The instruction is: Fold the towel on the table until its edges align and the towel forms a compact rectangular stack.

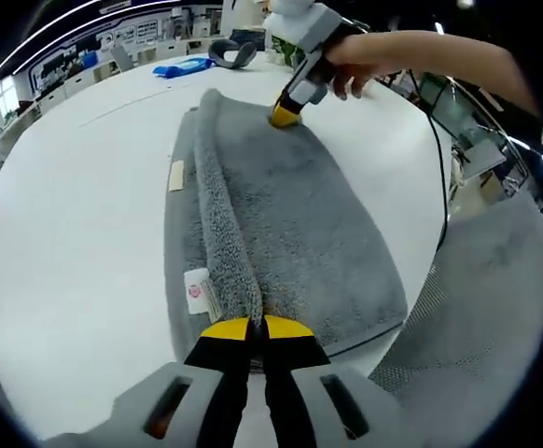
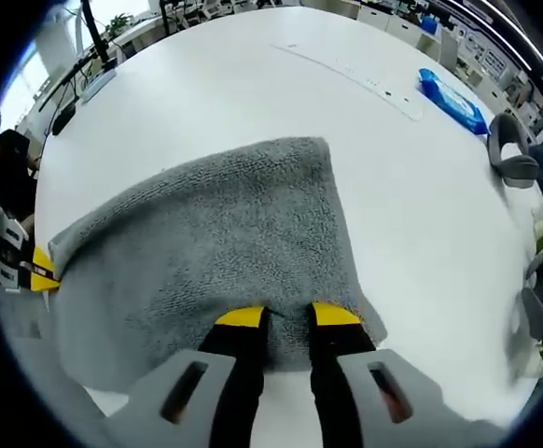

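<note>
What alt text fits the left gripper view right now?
The left gripper pinches the near edge of a grey towel on a white table, while the right gripper, held by a hand, meets the far edge.

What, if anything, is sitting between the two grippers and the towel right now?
Nothing visible. The left gripper pinches the near edge of the grey towel, and the right gripper has its tips on the towel's far end. The white table around it is bare.
</note>
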`<state>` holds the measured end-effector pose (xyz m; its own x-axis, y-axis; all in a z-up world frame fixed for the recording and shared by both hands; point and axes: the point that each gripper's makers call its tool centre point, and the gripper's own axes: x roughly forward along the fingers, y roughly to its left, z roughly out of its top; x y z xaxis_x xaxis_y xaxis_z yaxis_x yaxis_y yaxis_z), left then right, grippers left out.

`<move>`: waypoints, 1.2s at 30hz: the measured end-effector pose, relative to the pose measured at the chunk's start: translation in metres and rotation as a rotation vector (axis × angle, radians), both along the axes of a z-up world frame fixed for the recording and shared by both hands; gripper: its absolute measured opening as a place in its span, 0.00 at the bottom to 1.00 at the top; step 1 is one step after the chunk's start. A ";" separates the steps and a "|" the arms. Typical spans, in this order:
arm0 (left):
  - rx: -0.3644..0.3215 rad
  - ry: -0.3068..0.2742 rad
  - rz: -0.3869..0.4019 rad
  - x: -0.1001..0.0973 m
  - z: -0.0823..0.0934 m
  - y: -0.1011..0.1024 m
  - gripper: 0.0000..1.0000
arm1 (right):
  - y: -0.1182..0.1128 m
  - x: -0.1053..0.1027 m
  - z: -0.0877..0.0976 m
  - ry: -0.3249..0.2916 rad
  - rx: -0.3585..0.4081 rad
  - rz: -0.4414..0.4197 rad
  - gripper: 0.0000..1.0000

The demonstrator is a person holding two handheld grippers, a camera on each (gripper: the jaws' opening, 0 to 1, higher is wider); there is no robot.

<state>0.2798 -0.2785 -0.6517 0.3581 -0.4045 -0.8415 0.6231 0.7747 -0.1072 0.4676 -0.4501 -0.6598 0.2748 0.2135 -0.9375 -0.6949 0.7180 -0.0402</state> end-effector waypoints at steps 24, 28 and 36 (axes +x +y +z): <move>0.018 -0.057 -0.137 0.001 0.009 -0.017 0.04 | 0.009 0.027 0.000 -0.028 -0.004 0.034 0.15; 0.021 -0.109 -0.154 0.005 0.015 -0.018 0.04 | 0.010 0.034 0.001 -0.043 0.007 0.037 0.15; 0.008 -0.186 -0.123 0.017 0.028 -0.011 0.04 | 0.011 0.040 0.001 -0.052 0.018 0.051 0.15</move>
<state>0.2967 -0.2896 -0.6232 0.4559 -0.4486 -0.7687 0.7214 0.6921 0.0239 0.5072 -0.4389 -0.6591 0.3117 0.2453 -0.9180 -0.7279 0.6826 -0.0648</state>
